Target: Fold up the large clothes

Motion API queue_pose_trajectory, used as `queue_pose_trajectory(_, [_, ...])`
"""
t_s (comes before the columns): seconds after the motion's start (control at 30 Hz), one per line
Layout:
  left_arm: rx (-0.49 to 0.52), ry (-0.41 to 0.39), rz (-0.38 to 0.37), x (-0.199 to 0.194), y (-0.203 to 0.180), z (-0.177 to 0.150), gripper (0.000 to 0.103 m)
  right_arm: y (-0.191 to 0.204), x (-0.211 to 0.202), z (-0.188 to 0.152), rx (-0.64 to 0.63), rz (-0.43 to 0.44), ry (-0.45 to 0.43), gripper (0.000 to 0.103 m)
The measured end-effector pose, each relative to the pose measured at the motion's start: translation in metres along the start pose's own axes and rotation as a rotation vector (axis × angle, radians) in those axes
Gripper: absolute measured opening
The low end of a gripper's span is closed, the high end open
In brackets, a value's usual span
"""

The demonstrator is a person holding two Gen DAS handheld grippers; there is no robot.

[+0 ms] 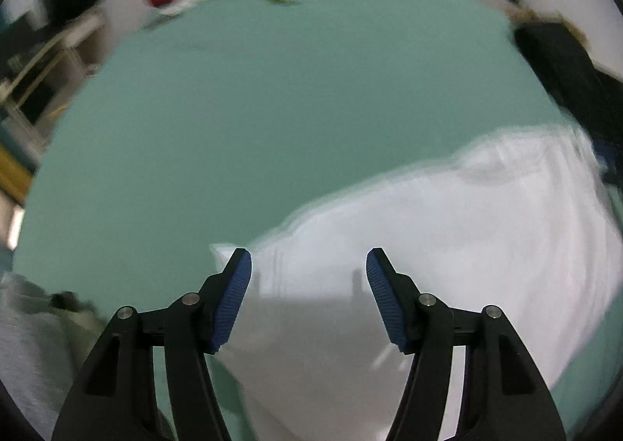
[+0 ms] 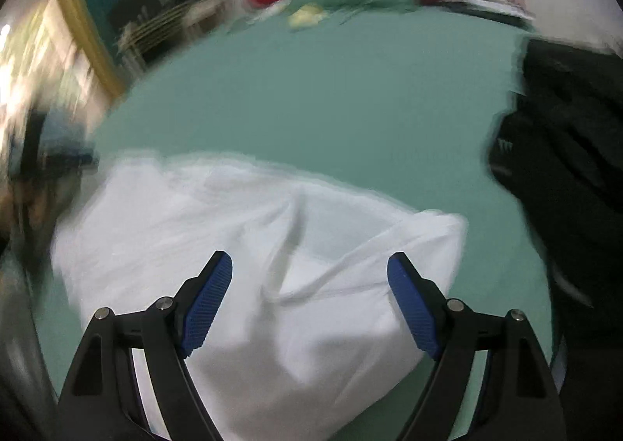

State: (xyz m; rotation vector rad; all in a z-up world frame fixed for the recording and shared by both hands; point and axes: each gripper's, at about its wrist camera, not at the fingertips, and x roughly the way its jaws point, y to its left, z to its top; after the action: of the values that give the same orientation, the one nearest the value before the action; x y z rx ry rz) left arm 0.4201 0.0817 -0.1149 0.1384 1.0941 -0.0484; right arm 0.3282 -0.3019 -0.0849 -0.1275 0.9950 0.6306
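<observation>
Both tongs [image 1: 308, 261] [image 2: 309, 265] above white garment [image 2: 249, 246]

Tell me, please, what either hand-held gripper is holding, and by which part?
Nothing: the left hand-held gripper and right hand-held gripper stand open above the white cloth garment.

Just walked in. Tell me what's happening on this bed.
A person is folding laundry with a handheld tool in each hand. A white garment lies partly folded on the green bedsheet. The left tool and the right tool both hang open above it, gripping nothing. A dark garment waits at the bed's right edge.
</observation>
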Motion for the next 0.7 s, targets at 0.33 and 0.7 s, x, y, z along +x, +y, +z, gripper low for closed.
queue_pose_trajectory(0.33, [-0.181,0.022,0.166,0.043,0.020,0.008,0.065,-0.068,0.018,-0.002,0.331,-0.454,-0.090,0.085])
queue_pose_trajectory(0.7, [-0.396,-0.075,-0.041,-0.047,0.053,-0.098,0.072,-0.052,-0.036,-0.078,0.541,-0.105,-0.114,0.085])
